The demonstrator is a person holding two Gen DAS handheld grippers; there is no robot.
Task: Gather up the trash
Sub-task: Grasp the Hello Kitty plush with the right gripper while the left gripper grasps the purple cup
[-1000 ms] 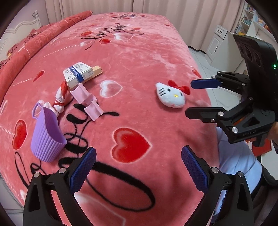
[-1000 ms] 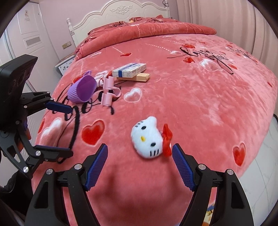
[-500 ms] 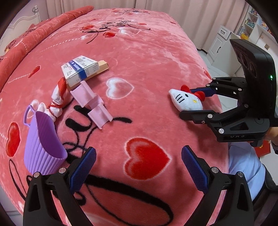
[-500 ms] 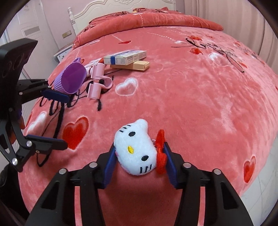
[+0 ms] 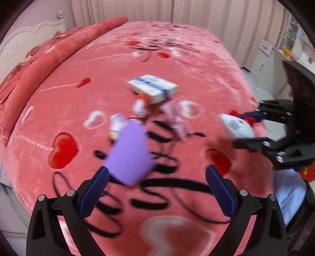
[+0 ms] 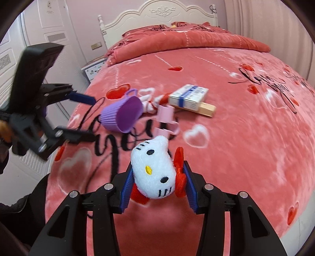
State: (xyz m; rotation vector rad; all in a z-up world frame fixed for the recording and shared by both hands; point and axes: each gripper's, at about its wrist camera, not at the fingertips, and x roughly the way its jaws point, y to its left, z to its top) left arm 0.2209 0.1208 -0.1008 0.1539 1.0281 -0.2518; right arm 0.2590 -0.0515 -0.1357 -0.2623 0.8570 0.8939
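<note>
My right gripper [image 6: 157, 187] is shut on a white cat plush with a red bow [image 6: 153, 169] and holds it above the pink bed; the plush [image 5: 236, 126] and the right gripper [image 5: 254, 128] also show in the left wrist view. My left gripper [image 5: 157, 195] is open and empty, just short of a purple ribbed cup [image 5: 130, 155] lying on its side. It also shows in the right wrist view [image 6: 84, 116] beside the cup [image 6: 122, 114]. A white and blue box [image 6: 189, 96], a tan box [image 6: 206, 108] and pink plastic pieces [image 6: 167, 122] lie behind.
A red and white twisted cloth [image 6: 155, 102] lies between the cup and the boxes. The bed's front edge [image 6: 177, 236] is below my right gripper. A headboard [image 6: 157, 17], a door [image 6: 57, 27] and a nightstand [image 6: 92, 69] stand behind. White furniture [image 5: 263, 57] is at the right.
My right gripper has lifted the plush off the blanket. My left gripper has swung left, bringing the purple cup close in front of its open fingers.
</note>
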